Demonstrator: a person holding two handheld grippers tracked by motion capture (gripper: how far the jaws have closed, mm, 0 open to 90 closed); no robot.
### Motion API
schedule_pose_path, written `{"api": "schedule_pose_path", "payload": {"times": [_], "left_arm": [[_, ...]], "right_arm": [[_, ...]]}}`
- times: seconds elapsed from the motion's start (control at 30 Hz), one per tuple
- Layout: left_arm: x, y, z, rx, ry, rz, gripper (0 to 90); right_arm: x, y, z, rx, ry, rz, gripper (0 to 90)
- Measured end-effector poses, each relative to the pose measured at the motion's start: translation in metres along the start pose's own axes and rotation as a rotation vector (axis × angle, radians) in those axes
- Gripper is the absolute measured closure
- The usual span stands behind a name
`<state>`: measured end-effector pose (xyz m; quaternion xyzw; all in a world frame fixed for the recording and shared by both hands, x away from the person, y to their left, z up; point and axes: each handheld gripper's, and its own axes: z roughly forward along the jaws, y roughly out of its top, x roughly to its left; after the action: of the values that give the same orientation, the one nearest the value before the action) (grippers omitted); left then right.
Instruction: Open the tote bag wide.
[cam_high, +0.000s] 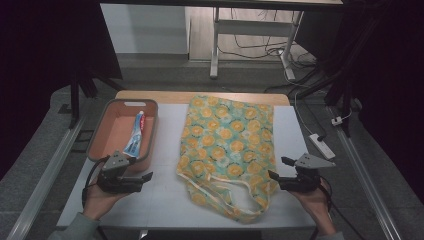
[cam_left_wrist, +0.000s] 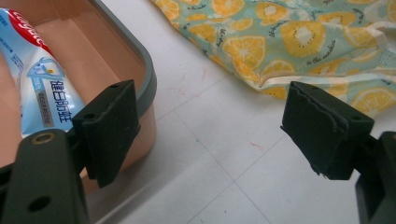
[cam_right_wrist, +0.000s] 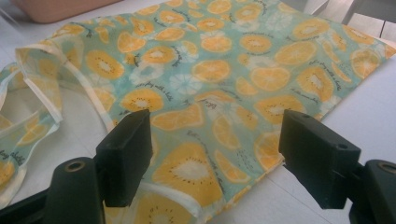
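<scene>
A cloth tote bag (cam_high: 227, 140) printed with orange slices on pale green lies flat in the middle of the white table, its handles (cam_high: 235, 192) trailing toward the front edge. A blue and white toothpaste tube (cam_high: 136, 134) lies inside a pink bin (cam_high: 106, 135) at the left. My left gripper (cam_high: 145, 181) is open, empty, hovering just in front of the bin's near corner (cam_left_wrist: 140, 93). My right gripper (cam_high: 279, 167) is open and empty at the bag's right front corner, its jaws standing to either side of the bag's edge (cam_right_wrist: 187, 168).
The white tabletop (cam_high: 160, 195) has bare room between the bin and the bag. A wooden strip (cam_high: 150, 95) runs along the far edge. A power strip (cam_high: 321, 145) and cables lie on the floor at the right. Table legs (cam_high: 215, 45) stand beyond.
</scene>
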<state>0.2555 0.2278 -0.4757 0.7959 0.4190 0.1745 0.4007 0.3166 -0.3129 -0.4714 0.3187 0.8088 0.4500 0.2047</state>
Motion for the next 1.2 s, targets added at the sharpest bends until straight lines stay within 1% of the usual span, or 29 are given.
{"api": "schedule_pose_path", "payload": {"times": [0.1, 0.27, 0.4, 0.5, 0.57, 0.8, 0.83, 0.93, 0.97, 1.0, 1.1, 1.2], "left_arm": [[0.001, -0.001, 0.000, -0.003, 0.002, -0.007, 19.3], [0.001, -0.001, 0.001, -0.004, 0.001, -0.003, 19.4], [0.002, -0.001, 0.000, -0.014, -0.005, -0.014, 19.7], [0.001, -0.002, -0.001, -0.012, -0.004, -0.022, 19.9], [0.001, -0.002, -0.001, -0.012, -0.003, -0.017, 19.9], [0.000, 0.001, 0.000, -0.018, -0.007, -0.007, 19.9], [0.000, 0.001, 0.000, -0.014, -0.007, -0.006, 19.9], [0.000, 0.001, 0.002, -0.007, -0.007, -0.002, 19.9], [-0.001, 0.002, 0.002, -0.008, -0.007, 0.000, 19.9], [-0.002, 0.002, 0.001, -0.010, -0.008, 0.000, 19.9], [-0.006, 0.006, -0.001, -0.022, -0.009, 0.007, 20.1], [-0.013, 0.012, 0.000, -0.024, -0.018, 0.031, 20.1]], "right_arm": [[0.000, 0.001, 0.001, -0.007, -0.003, -0.001, 25.6], [0.004, 0.002, 0.001, -0.005, 0.003, -0.009, 25.9], [0.004, 0.002, 0.001, -0.004, 0.002, -0.008, 26.3], [0.005, 0.000, 0.003, 0.001, 0.002, -0.007, 26.9], [0.006, 0.000, 0.006, 0.010, -0.003, -0.018, 27.0], [0.007, 0.002, 0.005, -0.008, -0.003, -0.019, 27.7], [0.007, 0.002, 0.004, -0.008, -0.011, -0.028, 27.9], [0.006, 0.001, 0.004, -0.009, -0.004, -0.017, 28.0], [0.006, 0.001, 0.004, -0.009, -0.004, -0.017, 28.0], [0.005, 0.001, 0.004, -0.018, 0.003, -0.005, 28.1], [0.007, 0.003, 0.004, -0.018, 0.002, -0.014, 28.1], [0.010, 0.005, 0.004, -0.032, 0.017, -0.019, 28.4]]}}
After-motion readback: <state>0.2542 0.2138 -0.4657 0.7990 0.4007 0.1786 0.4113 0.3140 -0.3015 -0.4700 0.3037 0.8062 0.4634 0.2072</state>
